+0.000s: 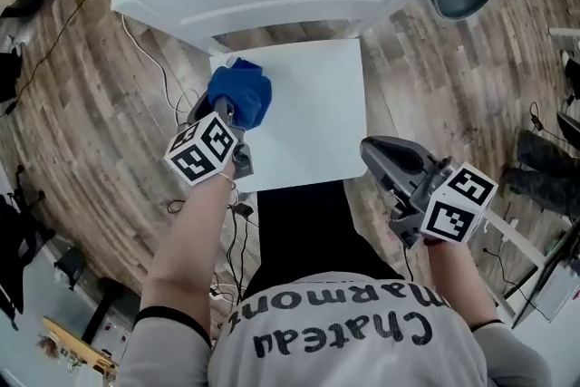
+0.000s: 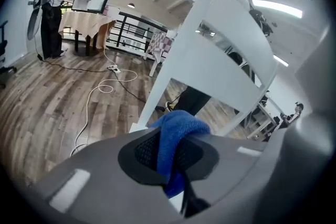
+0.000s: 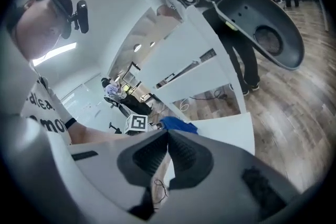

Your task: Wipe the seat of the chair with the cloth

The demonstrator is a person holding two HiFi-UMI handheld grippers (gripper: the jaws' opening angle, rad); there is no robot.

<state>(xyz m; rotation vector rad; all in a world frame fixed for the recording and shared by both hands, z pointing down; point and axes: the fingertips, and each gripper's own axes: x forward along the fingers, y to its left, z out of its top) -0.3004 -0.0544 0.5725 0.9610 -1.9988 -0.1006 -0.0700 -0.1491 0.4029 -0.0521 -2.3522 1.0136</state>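
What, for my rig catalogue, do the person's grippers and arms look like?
Left gripper and right gripper: grey plastic, black ribbed pads, each with a white cube of black square markers. Grey short sleeves edged black; grey shirt with black lettering.

Head camera looks steeply down; all 3 show chair (image 1: 317,104).

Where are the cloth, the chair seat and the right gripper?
cloth (image 1: 240,93): head view, middle of the blue bundle.
chair seat (image 1: 313,118): head view, bare white surface.
right gripper (image 1: 369,147): head view, tips of its shut jaws.
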